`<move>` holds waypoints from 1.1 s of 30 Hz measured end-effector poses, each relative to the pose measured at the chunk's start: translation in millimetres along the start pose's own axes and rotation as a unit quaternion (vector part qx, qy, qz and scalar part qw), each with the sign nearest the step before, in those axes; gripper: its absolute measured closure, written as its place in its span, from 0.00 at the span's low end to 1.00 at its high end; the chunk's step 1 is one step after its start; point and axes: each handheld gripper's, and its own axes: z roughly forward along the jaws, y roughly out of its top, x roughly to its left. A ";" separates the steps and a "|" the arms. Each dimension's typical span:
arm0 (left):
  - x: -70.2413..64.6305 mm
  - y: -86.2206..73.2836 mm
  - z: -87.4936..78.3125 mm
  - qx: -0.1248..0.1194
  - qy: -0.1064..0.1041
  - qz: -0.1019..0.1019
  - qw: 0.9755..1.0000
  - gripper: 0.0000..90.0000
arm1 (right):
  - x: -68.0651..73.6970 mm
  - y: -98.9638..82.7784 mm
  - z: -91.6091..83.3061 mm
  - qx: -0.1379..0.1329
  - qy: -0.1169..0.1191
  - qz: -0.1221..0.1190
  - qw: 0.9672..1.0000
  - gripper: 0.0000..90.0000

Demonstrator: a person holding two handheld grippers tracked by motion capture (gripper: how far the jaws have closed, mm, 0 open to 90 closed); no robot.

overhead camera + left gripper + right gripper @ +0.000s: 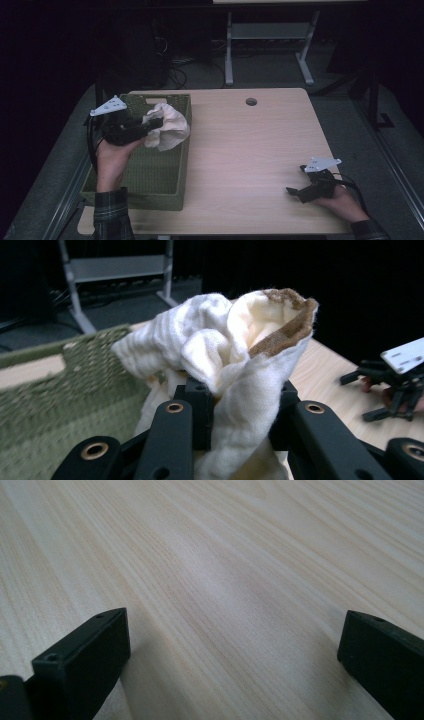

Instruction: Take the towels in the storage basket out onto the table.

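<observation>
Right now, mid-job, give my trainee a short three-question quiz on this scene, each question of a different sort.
1. True or false: the left gripper is shut on the crumpled cream cloth with a brown edge.
2. Multiple choice: the cloth hangs over A) the bare wooden table, B) the green woven rectangular basket, C) the floor.
3. Short answer: how do the right gripper's jaws stand, and what is between them?

Key
1. True: the black jaws pinch the cloth.
2. B: it hangs above the basket's far end.
3. Wide open, low over bare wood at the table's near right corner, with nothing between them.
</observation>
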 end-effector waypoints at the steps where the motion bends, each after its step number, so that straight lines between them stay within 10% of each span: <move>1: -2.7 2.3 1.2 -0.003 -0.004 0.003 1.000 0.78 | 0.0 0.0 0.0 0.000 0.000 0.000 1.000 0.00; 33: -67.9 32.8 67.2 0.005 -0.115 0.055 0.992 0.78 | 0.1 0.0 0.0 0.000 0.000 0.000 1.000 0.00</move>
